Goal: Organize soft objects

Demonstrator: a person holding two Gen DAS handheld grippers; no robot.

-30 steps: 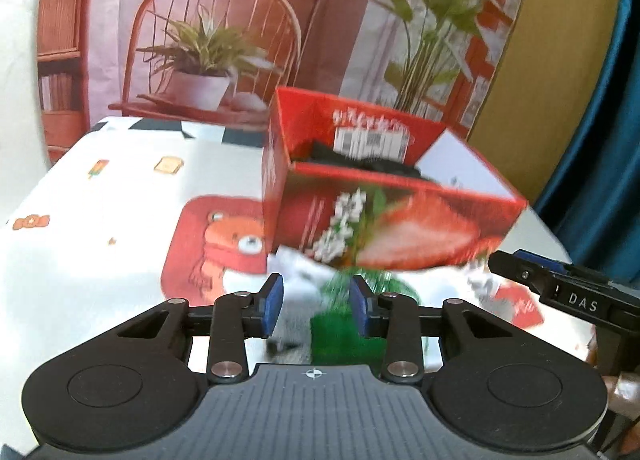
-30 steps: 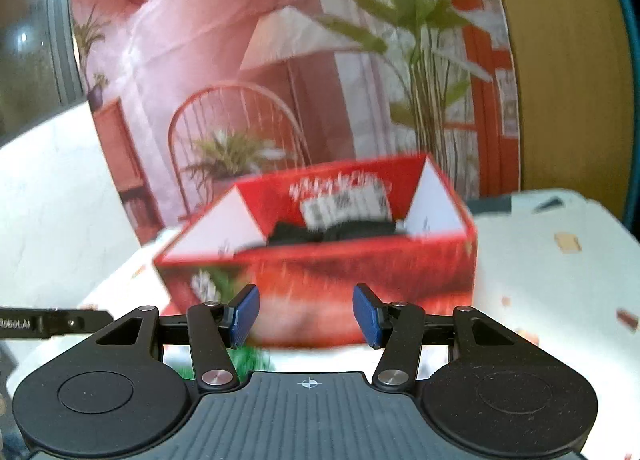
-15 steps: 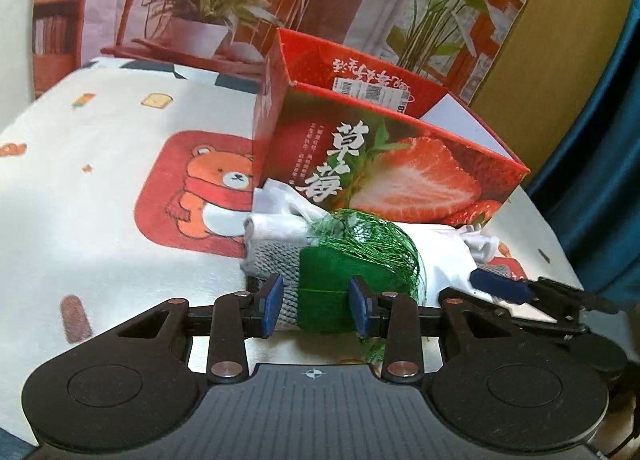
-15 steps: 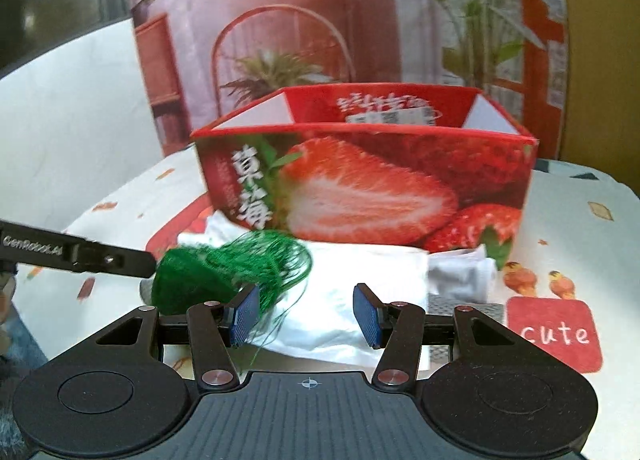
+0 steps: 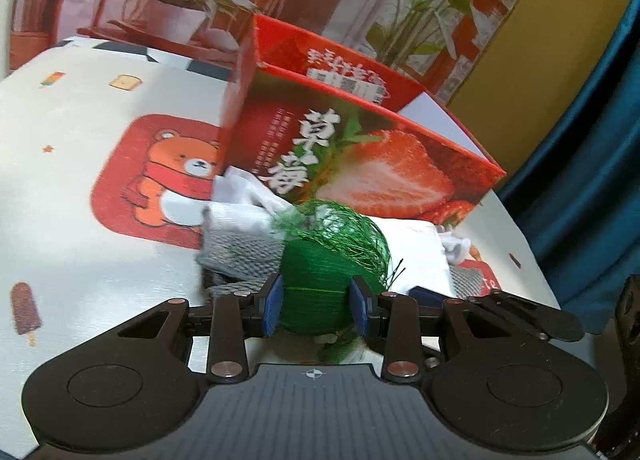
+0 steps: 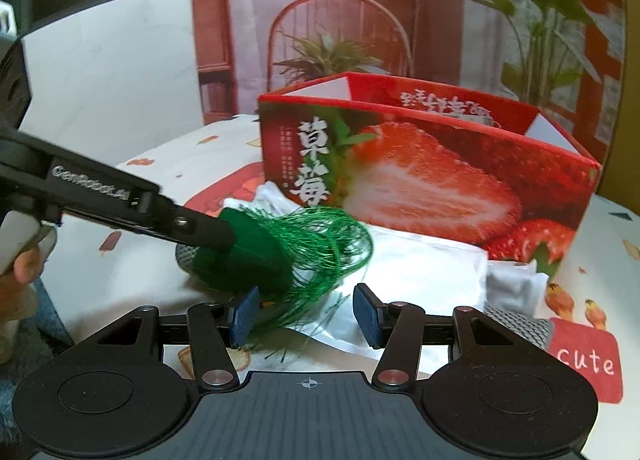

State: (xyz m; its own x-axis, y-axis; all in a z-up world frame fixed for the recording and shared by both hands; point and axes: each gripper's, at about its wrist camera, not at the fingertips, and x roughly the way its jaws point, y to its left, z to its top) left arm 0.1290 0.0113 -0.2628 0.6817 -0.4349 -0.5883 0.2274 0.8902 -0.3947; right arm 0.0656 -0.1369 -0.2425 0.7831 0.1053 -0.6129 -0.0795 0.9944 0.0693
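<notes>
A green fabric bundle with loose green mesh (image 5: 320,276) lies on a pile of white and grey cloths (image 5: 240,236) in front of the red strawberry box (image 5: 360,164). My left gripper (image 5: 315,308) has its blue pads on both sides of the green bundle, touching it. In the right wrist view the left gripper's fingers (image 6: 192,228) reach into the green bundle (image 6: 256,256). My right gripper (image 6: 306,314) is open and empty, low over the white cloth (image 6: 420,272), with green mesh strands between its pads.
The box (image 6: 420,180) stands open at the top on a cartoon-print tablecloth (image 5: 80,164). A grey knitted cloth (image 6: 516,324) lies at the right by a red "cute" patch. A printed backdrop stands behind the table. A blue curtain (image 5: 592,164) hangs at right.
Both grippers came down and forward toward the cloth pile. The left gripper's pads now sit around the green bundle. The right gripper stays open.
</notes>
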